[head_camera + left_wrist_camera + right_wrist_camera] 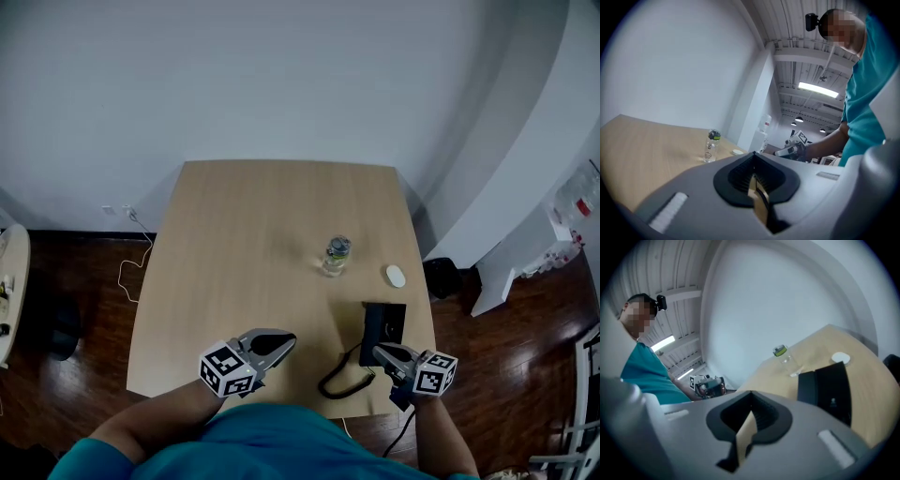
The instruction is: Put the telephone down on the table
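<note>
head view, bottom edge: the person's teal shirt [272, 441] and both forearms entered the frame. the left gripper [284, 343], with its marker cube at lower left of centre, pointed up-frame over the near part of the wooden table [234, 234]. in the left gripper view its jaws stood closed tip to tip, with only a thin sliver of table showing through the pad recess and nothing between them.

the right gripper [380, 353] lay at lower right, its marker cube toward the frame's right edge. in the right gripper view its jaws were likewise pressed together and empty.

the coiled cord [339, 377] curled on the table near its front edge, between the two grippers and closer to the right one. it ran up-frame toward the telephone [384, 323].

the telephone, a flat black rectangle, lay on the table near the right edge, just up-frame of the right gripper's tips. no jaw held any part of it. in the right gripper view it appeared to the right of the closed jaws, resting on the wood. whether the handset sat in its cradle could not be made out.

beyond the telephone, a small white round object [396, 276] rested near the table's right edge. to its left stood a clear bottle [336, 255] with a green-ringed cap, upright, near mid-table.

the far half of the table was bare wood up to a pale wall [281, 75]. dark floor [84, 356] showed at both sides.
</note>
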Demonstrator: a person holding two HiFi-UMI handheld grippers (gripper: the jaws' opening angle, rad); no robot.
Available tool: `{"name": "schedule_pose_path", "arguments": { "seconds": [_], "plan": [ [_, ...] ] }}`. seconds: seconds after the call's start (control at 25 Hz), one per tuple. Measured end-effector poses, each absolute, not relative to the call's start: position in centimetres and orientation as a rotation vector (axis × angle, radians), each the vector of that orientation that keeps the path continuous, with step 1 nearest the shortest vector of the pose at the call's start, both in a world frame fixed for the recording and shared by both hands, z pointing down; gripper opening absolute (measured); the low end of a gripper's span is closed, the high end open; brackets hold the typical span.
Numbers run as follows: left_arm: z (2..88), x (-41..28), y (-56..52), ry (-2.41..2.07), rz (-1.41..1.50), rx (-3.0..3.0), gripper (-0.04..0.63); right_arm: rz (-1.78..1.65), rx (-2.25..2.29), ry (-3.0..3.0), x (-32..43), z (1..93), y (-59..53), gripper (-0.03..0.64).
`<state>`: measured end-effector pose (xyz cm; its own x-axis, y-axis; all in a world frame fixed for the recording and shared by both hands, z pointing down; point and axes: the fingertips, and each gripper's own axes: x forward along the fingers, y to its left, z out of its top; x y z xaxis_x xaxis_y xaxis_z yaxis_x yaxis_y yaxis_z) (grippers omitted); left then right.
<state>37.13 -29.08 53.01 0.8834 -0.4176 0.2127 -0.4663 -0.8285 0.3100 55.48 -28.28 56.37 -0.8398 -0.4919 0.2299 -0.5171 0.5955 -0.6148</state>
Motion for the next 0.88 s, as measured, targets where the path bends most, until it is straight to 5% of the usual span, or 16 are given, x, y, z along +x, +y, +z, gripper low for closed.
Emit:
{"name": "schedule_pose_path", "arguments": {
  "seconds": [0.88],
  "plan": [
    [52.6,5.9,-18.6,-0.877,0.159,2.645,0.006,0.590,0.875,-2.774,25.6,53.3,-21.8,0.001]
  ]
}}
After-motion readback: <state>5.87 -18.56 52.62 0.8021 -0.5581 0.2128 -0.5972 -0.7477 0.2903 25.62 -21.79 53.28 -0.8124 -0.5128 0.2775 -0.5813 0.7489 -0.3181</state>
